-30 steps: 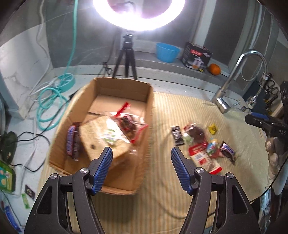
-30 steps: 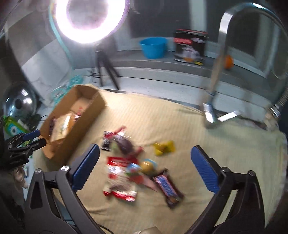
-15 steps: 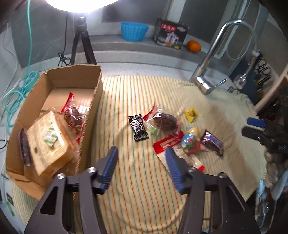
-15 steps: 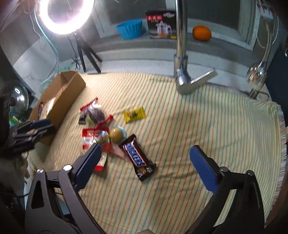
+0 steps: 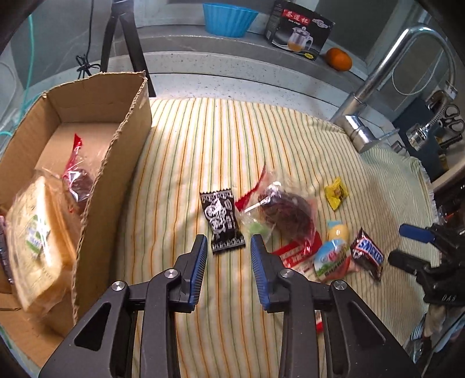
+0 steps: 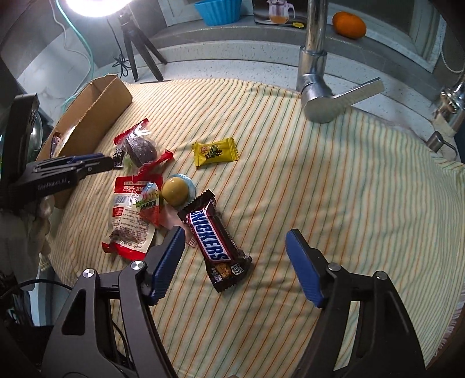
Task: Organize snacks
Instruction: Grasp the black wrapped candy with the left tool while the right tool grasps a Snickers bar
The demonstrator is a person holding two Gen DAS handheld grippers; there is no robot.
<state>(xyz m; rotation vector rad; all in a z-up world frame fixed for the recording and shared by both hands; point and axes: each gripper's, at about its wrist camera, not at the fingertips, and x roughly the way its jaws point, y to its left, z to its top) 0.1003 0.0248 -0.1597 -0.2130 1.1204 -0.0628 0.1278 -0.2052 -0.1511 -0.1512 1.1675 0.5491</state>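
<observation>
Two grippers are seen closing, still apart: left gripper point(image 5: 229, 247) just behind a black packet point(image 5: 222, 220), right gripper point(image 6: 235, 247) around a Snickers point(image 6: 214, 239), untouched.

Both wrist cameras look steeply down, close over the striped cloth point(image 5: 203, 145), each past its own fingers; both views share the Snickers bar point(image 6: 216, 241) ahead.

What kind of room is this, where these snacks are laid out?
Most likely a home kitchen counter at the sink: a chrome faucet rises behind the striped cloth, with an orange and a blue bowl on the ledge behind.
</observation>
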